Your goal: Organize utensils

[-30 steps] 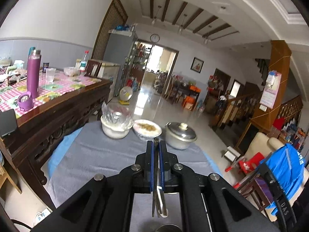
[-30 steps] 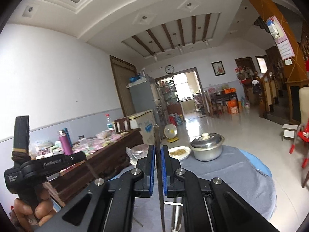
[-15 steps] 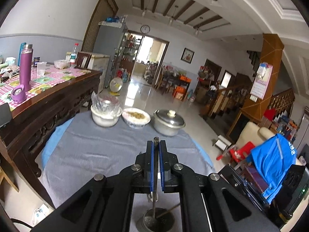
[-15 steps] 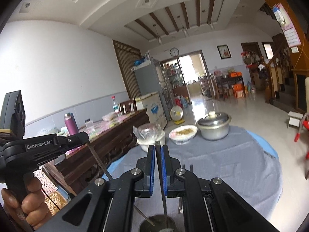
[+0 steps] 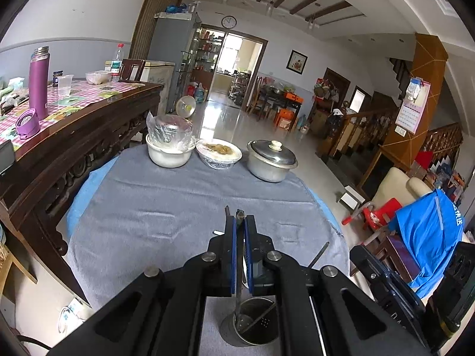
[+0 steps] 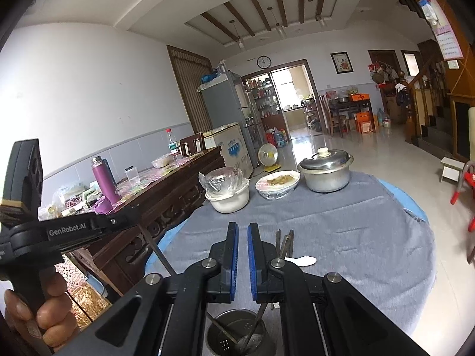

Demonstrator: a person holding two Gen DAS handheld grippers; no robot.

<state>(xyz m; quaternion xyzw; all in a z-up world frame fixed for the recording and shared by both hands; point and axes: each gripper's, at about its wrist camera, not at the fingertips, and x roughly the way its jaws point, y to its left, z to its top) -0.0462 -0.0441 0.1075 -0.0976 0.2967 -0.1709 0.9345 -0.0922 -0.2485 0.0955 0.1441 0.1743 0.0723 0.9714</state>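
Note:
A perforated steel holder [image 5: 255,336] [image 6: 218,342] stands on the grey cloth just below both grippers. My left gripper [image 5: 240,220] is shut on a thin metal utensil [image 5: 240,215] that runs straight down into the holder. A second utensil [image 5: 322,250] leans out of the holder to the right. My right gripper [image 6: 242,231] is shut to a narrow slit, and no utensil shows between its pads; a shaft [image 6: 253,326] slants into the holder under it. Several dark utensils [image 6: 285,241] and a white spoon [image 6: 304,261] lie on the cloth.
At the table's far edge stand a wrapped white bowl [image 5: 169,155], a bowl of food [image 5: 219,154] and a lidded pot [image 5: 271,161]. A dark wooden sideboard [image 5: 74,136] runs along the left. A hand [image 6: 44,311] holds the left gripper.
Both grippers have come down and tipped toward the table, bringing the holder into view. The utensil tip that stood above the right pads no longer shows there.

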